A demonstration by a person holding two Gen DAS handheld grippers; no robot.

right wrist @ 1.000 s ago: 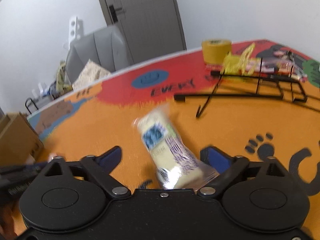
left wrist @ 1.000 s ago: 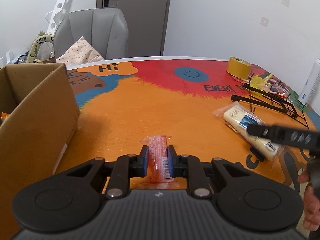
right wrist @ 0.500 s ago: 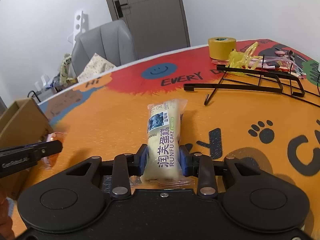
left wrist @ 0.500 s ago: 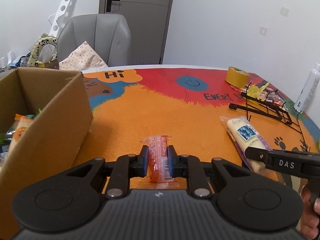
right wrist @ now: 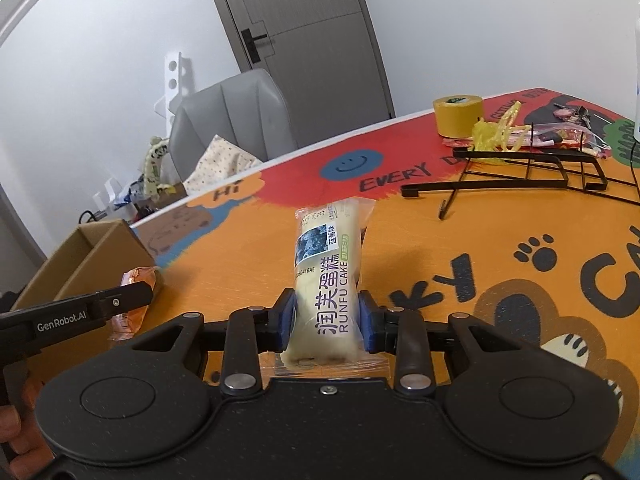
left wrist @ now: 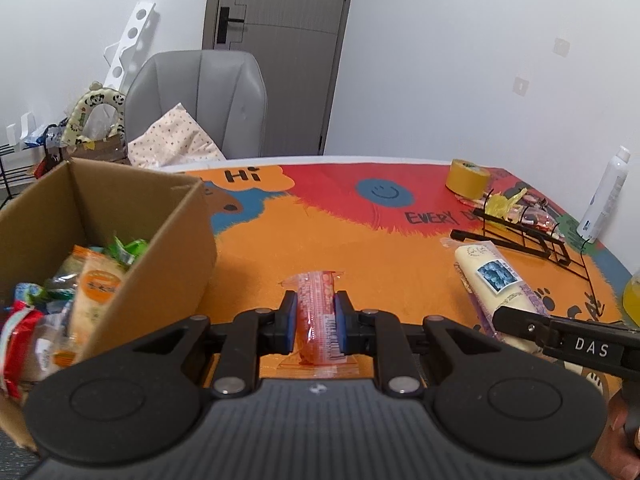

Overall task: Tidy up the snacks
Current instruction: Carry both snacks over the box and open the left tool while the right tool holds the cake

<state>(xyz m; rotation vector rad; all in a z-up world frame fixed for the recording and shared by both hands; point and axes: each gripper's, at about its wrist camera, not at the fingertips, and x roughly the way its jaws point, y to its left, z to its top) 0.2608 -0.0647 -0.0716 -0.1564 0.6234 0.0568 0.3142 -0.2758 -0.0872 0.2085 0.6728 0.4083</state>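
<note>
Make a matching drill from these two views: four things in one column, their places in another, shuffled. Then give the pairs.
Things
1. red snack packet
2. Runfu cake
3. yellow tape roll
4. cardboard box

Places
A. standing on the table's red patch, beside the black wire rack
B. clamped in the right tool
C. at the table's left side, snacks inside
D. clamped in the left tool

Pairs: 1-D, 2-B, 3-A, 4-C

right hand-held gripper (right wrist: 326, 316): jaws just closed, now clamping cake pack (right wrist: 326, 276) | both packs lifted off table (left wrist: 280, 248) | cardboard box (left wrist: 172, 280): nearer, contents visible
</note>
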